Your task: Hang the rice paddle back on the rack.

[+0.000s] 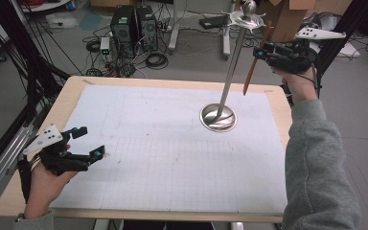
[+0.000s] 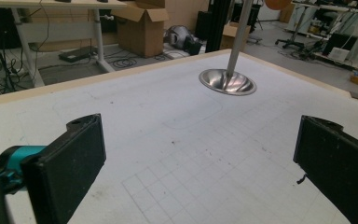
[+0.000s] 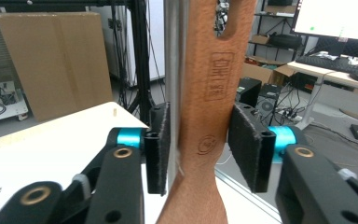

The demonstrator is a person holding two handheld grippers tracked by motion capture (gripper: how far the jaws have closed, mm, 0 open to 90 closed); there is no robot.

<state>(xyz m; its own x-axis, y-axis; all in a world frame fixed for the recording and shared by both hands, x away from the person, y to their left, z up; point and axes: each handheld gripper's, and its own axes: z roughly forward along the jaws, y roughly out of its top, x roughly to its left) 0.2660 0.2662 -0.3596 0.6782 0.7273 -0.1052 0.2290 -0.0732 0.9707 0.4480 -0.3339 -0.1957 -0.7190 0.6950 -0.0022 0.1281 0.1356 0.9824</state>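
A rectangular table with a pale wooden rim [image 1: 72, 93] carries the work, and a large white sheet printed with a faint grey grid [image 1: 172, 153] lies flat on it, covering almost the whole top — only a narrow band of wood shows along the edges. On the sheet, toward the far right part, stands the round, shiny, dish-shaped steel base of a stand [image 1: 218, 117], with a thin steel pole [image 1: 232, 72] rising from its middle, tilted slightly in the high view. In the left gripper view the same base [image 2: 227, 82] sits on the sheet near the far edge — small dark specks dot the grid in front of it.
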